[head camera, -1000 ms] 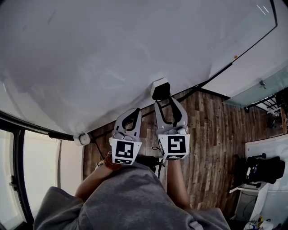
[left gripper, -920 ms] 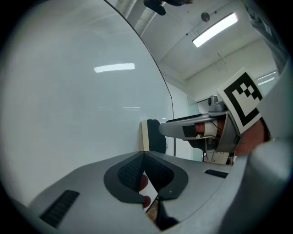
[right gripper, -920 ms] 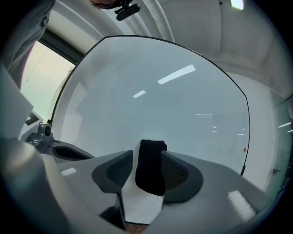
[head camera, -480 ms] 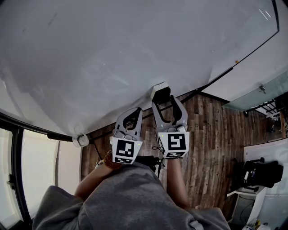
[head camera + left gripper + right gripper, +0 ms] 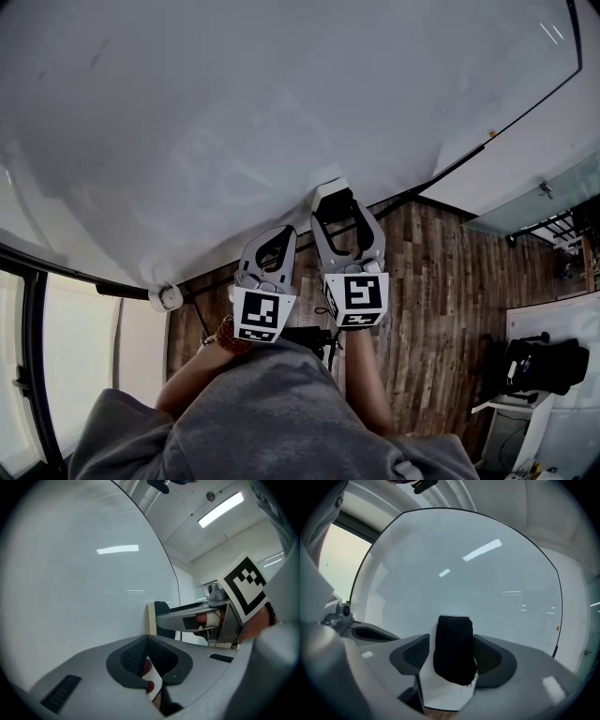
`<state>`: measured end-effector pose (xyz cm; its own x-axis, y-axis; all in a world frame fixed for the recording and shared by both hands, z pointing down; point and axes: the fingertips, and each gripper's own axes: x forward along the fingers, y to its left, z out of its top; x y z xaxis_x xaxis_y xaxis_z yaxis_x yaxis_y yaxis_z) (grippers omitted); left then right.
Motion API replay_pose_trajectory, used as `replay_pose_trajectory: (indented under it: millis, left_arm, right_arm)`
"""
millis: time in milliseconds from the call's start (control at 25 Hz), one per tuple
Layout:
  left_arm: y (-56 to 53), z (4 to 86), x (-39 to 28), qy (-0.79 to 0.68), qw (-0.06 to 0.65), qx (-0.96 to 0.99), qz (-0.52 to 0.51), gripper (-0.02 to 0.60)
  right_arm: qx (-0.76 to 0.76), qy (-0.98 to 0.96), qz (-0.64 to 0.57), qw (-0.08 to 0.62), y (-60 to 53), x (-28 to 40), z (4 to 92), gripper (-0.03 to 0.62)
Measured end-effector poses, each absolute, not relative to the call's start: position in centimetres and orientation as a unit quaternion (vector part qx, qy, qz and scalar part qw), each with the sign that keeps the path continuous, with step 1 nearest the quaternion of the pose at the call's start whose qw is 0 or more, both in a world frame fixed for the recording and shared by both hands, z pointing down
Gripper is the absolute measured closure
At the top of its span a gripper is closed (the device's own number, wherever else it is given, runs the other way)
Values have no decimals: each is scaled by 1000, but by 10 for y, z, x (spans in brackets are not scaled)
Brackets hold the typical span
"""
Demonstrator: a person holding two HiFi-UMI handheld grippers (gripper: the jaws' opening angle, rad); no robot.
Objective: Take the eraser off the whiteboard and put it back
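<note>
The right gripper (image 5: 452, 658) had just been opening its 2 jaws, and they stood at their widest. The black eraser (image 5: 453, 641) was between them, low in the centre of the right gripper view. A clear gap showed at the left pad, while the right pad lay just beside the felt with no squeeze evident. The eraser appeared to sit flat against the whiteboard (image 5: 464, 564), near its lower edge, so the put-back looked all but done.

The sound way to finish was to draw the gripper straight back along its own line, keeping both pads off the eraser's sides. A sideways pull risked catching that near right pad and dragging the eraser off the board.

The left gripper (image 5: 146, 660), at lower centre of its own view, was closed tight on nothing and faced the board.
</note>
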<state>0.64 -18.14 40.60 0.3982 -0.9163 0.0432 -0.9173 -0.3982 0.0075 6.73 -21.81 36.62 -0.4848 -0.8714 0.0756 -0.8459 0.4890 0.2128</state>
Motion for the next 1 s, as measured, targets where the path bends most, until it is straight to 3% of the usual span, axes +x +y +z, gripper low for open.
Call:
replay_pose_trajectory:
  millis: [1000]
  left_arm:
    - [-189,412,4,-545,20,838,30,575]
  right_arm:
    - [495,-862,-61,88,-239,60,373,306]
